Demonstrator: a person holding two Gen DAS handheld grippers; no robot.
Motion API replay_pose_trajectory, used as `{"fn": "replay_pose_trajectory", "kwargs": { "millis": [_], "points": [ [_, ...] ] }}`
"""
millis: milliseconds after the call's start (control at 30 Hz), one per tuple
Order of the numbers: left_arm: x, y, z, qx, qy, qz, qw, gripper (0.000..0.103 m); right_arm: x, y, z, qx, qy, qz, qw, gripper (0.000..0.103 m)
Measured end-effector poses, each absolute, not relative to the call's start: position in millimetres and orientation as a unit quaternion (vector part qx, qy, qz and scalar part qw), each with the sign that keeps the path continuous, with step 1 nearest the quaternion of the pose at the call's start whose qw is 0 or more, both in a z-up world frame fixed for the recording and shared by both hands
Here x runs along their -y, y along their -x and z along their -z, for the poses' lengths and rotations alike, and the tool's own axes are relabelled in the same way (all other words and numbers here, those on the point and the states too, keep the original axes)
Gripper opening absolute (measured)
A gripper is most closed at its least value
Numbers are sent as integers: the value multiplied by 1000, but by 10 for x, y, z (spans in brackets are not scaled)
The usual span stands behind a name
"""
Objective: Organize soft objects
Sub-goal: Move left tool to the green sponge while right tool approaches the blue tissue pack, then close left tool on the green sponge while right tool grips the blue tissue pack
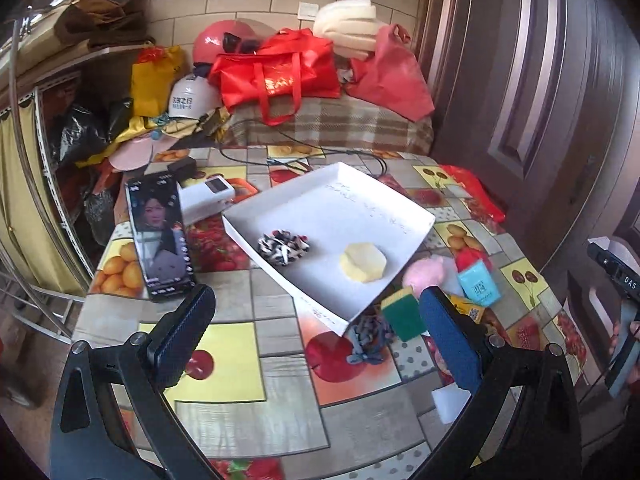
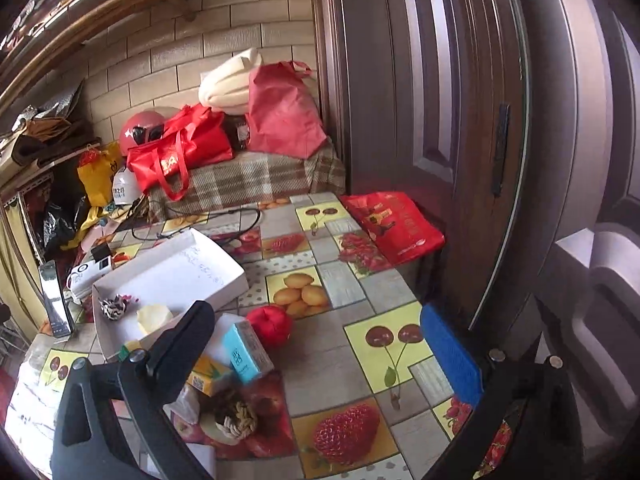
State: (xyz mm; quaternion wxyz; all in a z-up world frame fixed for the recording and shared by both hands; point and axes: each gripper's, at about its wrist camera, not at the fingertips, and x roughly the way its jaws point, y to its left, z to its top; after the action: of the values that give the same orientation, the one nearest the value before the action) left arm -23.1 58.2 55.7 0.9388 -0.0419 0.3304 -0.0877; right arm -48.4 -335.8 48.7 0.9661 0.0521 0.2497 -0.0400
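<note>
Two soft items, a zebra scrunchie (image 1: 283,247) and yellow sponge (image 1: 363,267), lie in the white tray (image 1: 416,236); both hand-held grippers, left (image 1: 316,328) and right (image 2: 320,344), hover spread and empty; next, probably the blue scrunchie (image 1: 368,338).

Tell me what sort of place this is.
Probably a lived-in home room, cluttered. A fruit-print tablecloth covers the table, a plaid-covered seat behind it is piled with red bags and helmets, and a wooden door stands beside it.
</note>
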Motion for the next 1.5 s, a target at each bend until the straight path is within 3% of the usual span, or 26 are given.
{"fn": "replay_pose_trajectory", "kwargs": {
  "millis": [267, 467, 567, 667, 700, 733, 833, 1100, 1300, 1367, 1433, 1500],
  "points": [
    [-23, 144, 110, -401, 7, 98, 911, 103, 3408, -34, 167, -340, -77, -55, 936, 99],
    [-7, -46, 177, -406, -11, 116, 906, 103, 3063, -510, 404, -377, -74, -89, 919, 95],
    [12, -181, 100, -395, -41, 139, 907, 103, 2912, -703, 540, -403, -75, -89, 907, 88],
    [91, -297, 90, -387, -65, 163, 905, 103, 2815, -797, 656, -426, -68, -90, 898, 66],
    [128, -339, 111, -387, -70, 170, 903, 103, 2806, -803, 694, -434, -70, -88, 894, 50],
    [170, -379, 139, -387, -75, 177, 902, 103, 2818, -798, 713, -437, -80, -90, 892, 42],
    [330, -501, 237, -387, -99, 189, 897, 103, 2839, -725, 659, -430, -89, -94, 893, 28],
    [885, -378, 522, -310, -289, 186, 887, 103, 3032, -577, 464, -405, -110, -84, 904, 27],
    [1098, -406, 720, -279, -373, 178, 867, 103, 3093, -566, 423, -400, -121, -82, 905, 27],
    [1114, -406, 798, -283, -390, 175, 859, 96, 3091, -557, 403, -397, -125, -82, 906, 27],
    [1090, -429, 819, -305, -380, 191, 852, 55, 3082, -541, 369, -392, -126, -85, 907, 27],
    [1049, -423, 793, -317, -363, 202, 853, 56, 3062, -514, 314, -385, -125, -88, 910, 27]
  ]
}}
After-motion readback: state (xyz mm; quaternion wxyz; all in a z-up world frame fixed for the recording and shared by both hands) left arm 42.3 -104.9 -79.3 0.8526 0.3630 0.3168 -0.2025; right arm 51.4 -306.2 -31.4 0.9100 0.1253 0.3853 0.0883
